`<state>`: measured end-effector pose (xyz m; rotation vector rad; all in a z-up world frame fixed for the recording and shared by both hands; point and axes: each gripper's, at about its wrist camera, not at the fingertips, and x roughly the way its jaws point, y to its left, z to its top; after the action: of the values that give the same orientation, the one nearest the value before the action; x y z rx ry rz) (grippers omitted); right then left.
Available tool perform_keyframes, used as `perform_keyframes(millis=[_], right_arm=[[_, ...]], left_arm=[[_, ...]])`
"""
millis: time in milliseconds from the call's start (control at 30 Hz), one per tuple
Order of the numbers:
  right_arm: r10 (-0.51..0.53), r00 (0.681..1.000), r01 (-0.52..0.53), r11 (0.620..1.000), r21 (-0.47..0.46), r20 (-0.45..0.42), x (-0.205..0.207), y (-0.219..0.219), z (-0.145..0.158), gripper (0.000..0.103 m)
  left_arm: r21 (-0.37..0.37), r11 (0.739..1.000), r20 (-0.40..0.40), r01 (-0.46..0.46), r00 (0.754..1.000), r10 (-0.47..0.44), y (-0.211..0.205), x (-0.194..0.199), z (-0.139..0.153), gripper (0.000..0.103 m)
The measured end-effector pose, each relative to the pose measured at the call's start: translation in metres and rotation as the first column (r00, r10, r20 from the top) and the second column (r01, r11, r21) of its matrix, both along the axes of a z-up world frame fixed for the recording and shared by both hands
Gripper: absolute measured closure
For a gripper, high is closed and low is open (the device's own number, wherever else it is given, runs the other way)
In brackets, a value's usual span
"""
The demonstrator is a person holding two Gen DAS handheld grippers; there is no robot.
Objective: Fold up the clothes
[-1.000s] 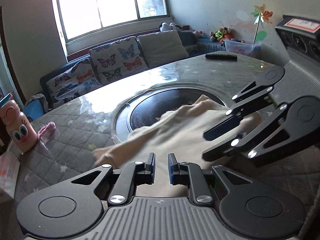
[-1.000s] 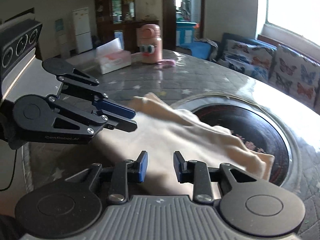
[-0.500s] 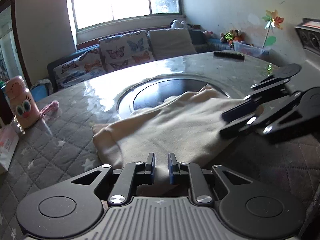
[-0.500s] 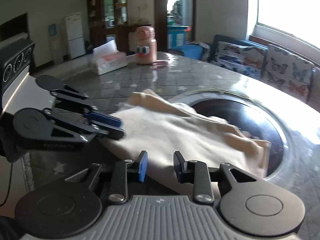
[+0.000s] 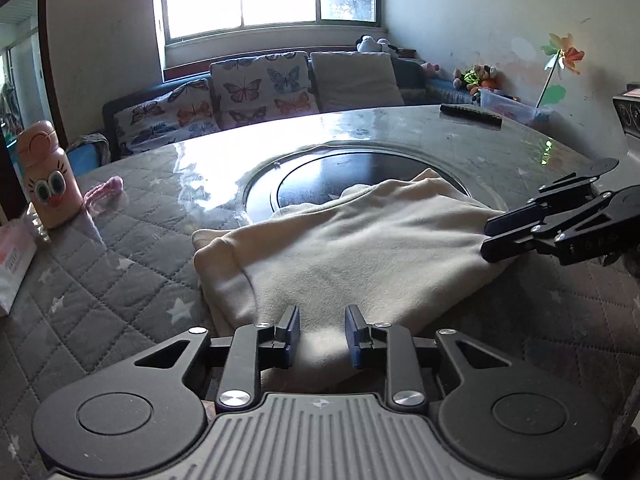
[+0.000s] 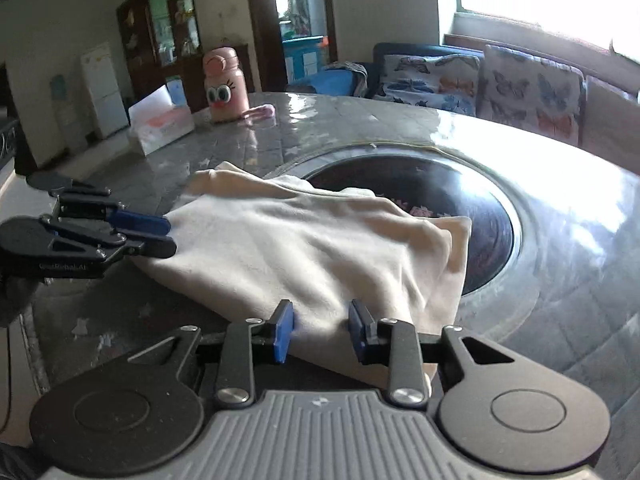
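Note:
A cream garment (image 5: 352, 248) lies folded on the grey quilted table cover, its far part over the dark round inset; it also shows in the right wrist view (image 6: 312, 248). My left gripper (image 5: 322, 334) is open at the garment's near edge, with nothing between the pads. My right gripper (image 6: 320, 332) is open at the garment's other near edge, also empty. Each gripper shows in the other's view: the right one (image 5: 492, 236) at the cloth's right edge, the left one (image 6: 168, 236) at its left edge.
A pink cartoon bottle (image 5: 48, 184) and a tissue pack (image 5: 12, 260) stand at the table's left. A dark round inset (image 6: 440, 200) fills the table's middle. A black remote (image 5: 470, 114) lies at the far edge. A sofa with butterfly cushions (image 5: 260, 88) is beyond.
Both grippers have drawn back toward the garment's near edges and lowered. The left gripper's fingers have opened wider. The garment has settled flat on the table.

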<state>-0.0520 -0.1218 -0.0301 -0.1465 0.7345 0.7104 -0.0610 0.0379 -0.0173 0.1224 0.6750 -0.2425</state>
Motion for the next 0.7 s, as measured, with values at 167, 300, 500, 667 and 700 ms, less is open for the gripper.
perform_keyframes(millis=[167, 300, 500, 667, 700], right_arm=[[-0.023, 1.0, 0.023, 1.0, 0.018, 0.01, 0.007, -0.004, 0.005, 0.071], [-0.048, 0.998, 0.049, 0.999, 0.008, -0.027, 0.021, -0.005, -0.004, 0.071], [-0.044, 0.999, 0.044, 0.999, 0.009, -0.007, 0.03, -0.001, 0.002, 0.071], [-0.079, 0.996, 0.079, 0.997, 0.008, -0.032, 0.059, 0.005, -0.002, 0.071], [-0.087, 0.996, 0.087, 0.996, 0.009, -0.037, 0.064, 0.005, -0.003, 0.071]], left_arm=[[-0.022, 0.999, 0.015, -0.031, 0.999, 0.032, 0.01, 0.005, 0.009, 0.076], [-0.037, 0.997, -0.024, -0.074, 0.997, 0.073, 0.022, 0.016, 0.003, 0.076], [-0.095, 0.989, -0.056, -0.113, 0.993, 0.108, 0.039, 0.034, 0.004, 0.075], [-0.087, 0.987, -0.068, -0.135, 0.989, 0.129, 0.045, 0.056, 0.004, 0.078], [-0.084, 0.987, -0.07, -0.14, 0.988, 0.134, 0.045, 0.059, 0.004, 0.078]])
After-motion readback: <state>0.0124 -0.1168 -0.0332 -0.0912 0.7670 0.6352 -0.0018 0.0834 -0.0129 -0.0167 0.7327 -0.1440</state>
